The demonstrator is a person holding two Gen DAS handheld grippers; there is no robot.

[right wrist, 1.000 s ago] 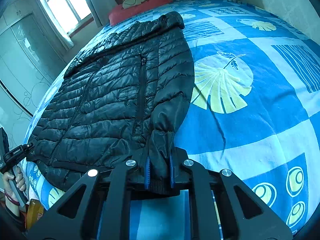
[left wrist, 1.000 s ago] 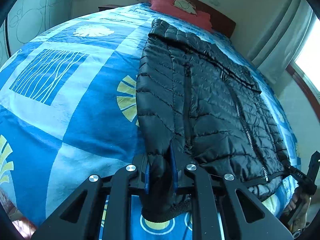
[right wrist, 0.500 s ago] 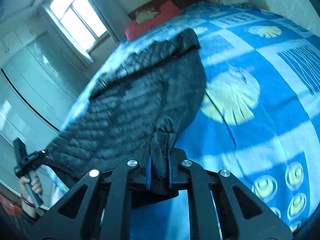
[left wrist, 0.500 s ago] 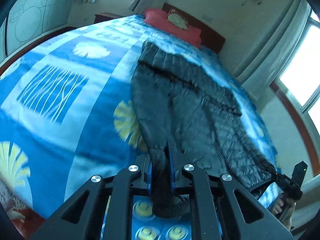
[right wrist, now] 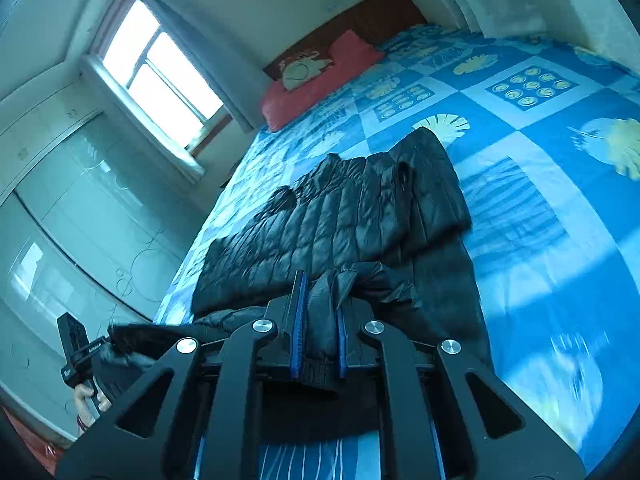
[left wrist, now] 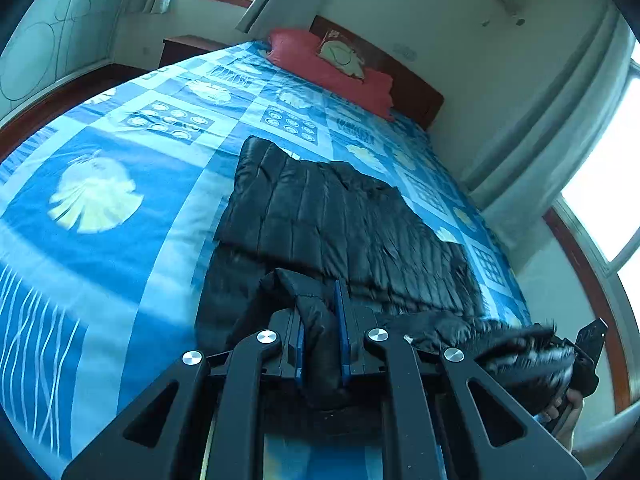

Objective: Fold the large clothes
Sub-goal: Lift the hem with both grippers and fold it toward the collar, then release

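black jacket [left wrist: 340,220] hem pinched inside both tools.

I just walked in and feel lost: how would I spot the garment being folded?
Look at the wide bed with the blue patterned bedspread. On it lies a black quilted puffer jacket, the only dark, shiny, ribbed thing there, unlike the red pillow by the headboard.

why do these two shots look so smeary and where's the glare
Left wrist view: the jacket edge by the right gripper is motion-smeared, and the window is blown out white. Right wrist view: the bedspread print blurs at lower right, the window glares, fisheye bends the walls.
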